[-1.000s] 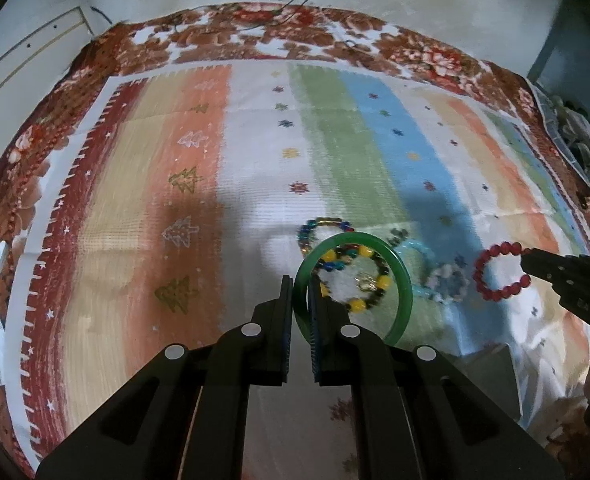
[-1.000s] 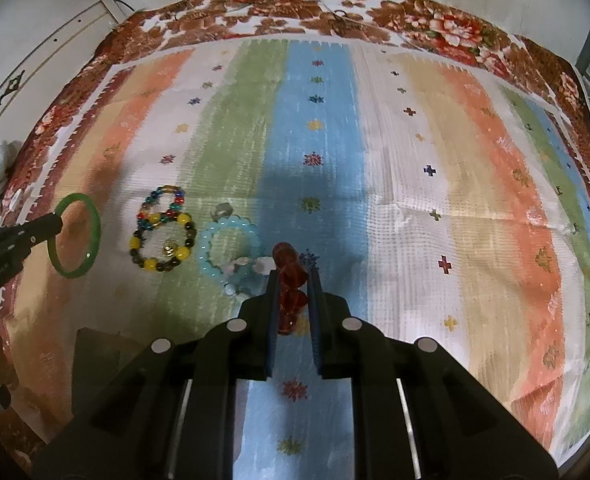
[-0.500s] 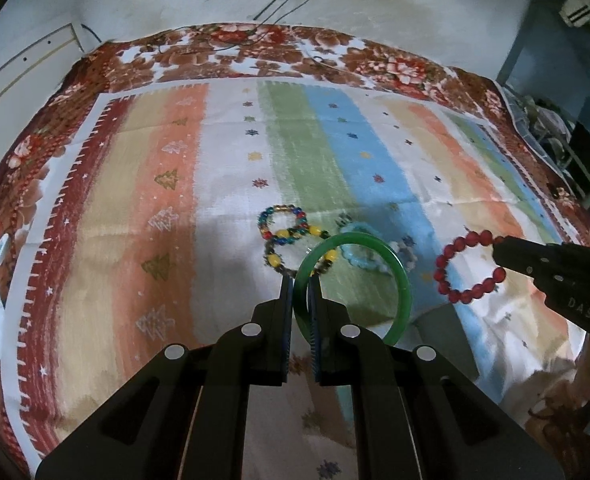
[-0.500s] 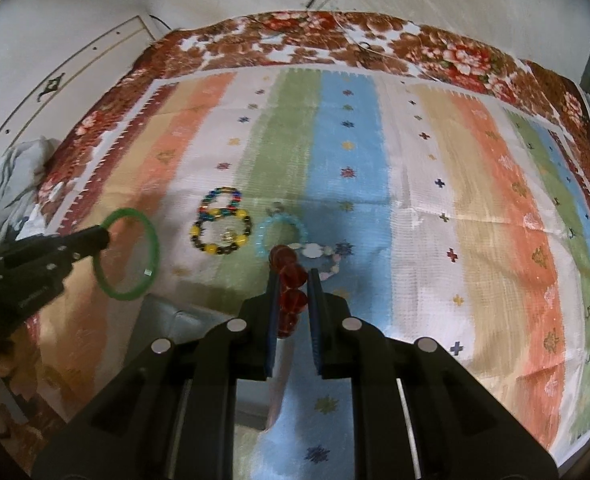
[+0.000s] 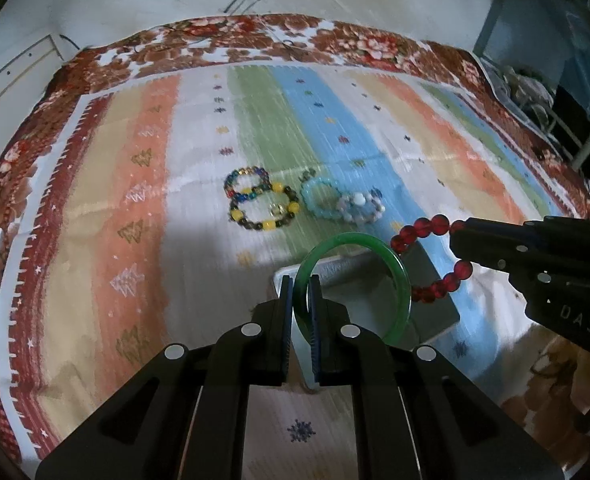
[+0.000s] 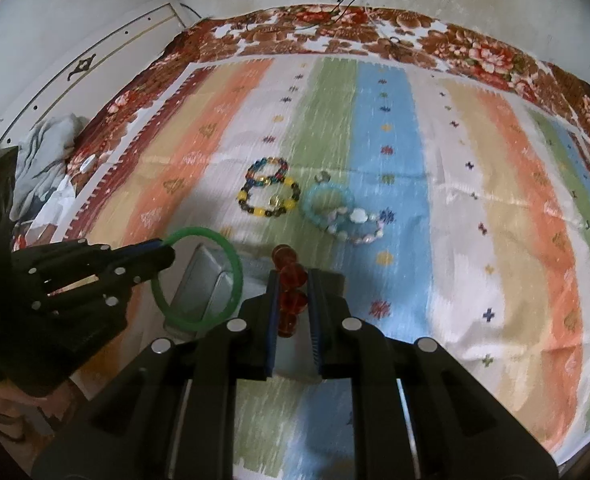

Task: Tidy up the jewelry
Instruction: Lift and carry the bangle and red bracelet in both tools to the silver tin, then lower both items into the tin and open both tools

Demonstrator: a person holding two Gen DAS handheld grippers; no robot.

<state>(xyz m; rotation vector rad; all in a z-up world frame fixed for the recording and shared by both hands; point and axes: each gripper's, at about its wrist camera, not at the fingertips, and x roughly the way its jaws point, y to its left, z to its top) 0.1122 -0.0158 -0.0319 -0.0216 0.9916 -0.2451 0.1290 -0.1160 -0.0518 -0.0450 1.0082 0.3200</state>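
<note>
My left gripper (image 5: 301, 292) is shut on a green bangle (image 5: 399, 280) and holds it above a grey box (image 5: 435, 296). The bangle also shows in the right wrist view (image 6: 235, 264). My right gripper (image 6: 291, 292) is shut on a red bead bracelet (image 6: 291, 276), which hangs just right of the bangle in the left wrist view (image 5: 423, 232). Farther out on the striped cloth lie a yellow-and-dark bead bracelet (image 5: 263, 212), a multicolour bead bracelet (image 5: 247, 178), a turquoise bracelet (image 5: 319, 196) and a pale stone bracelet (image 5: 361, 208).
The grey box (image 6: 199, 284) sits near the front edge of the cloth-covered bed (image 6: 495, 200). A wall runs behind the bed. Crumpled cloth (image 6: 43, 152) lies off the left side, and a blue frame (image 5: 535, 40) stands at the right.
Both grippers have pulled back toward the front edge with their bracelets. The grey box has come into view under the green bangle and red bracelet.
</note>
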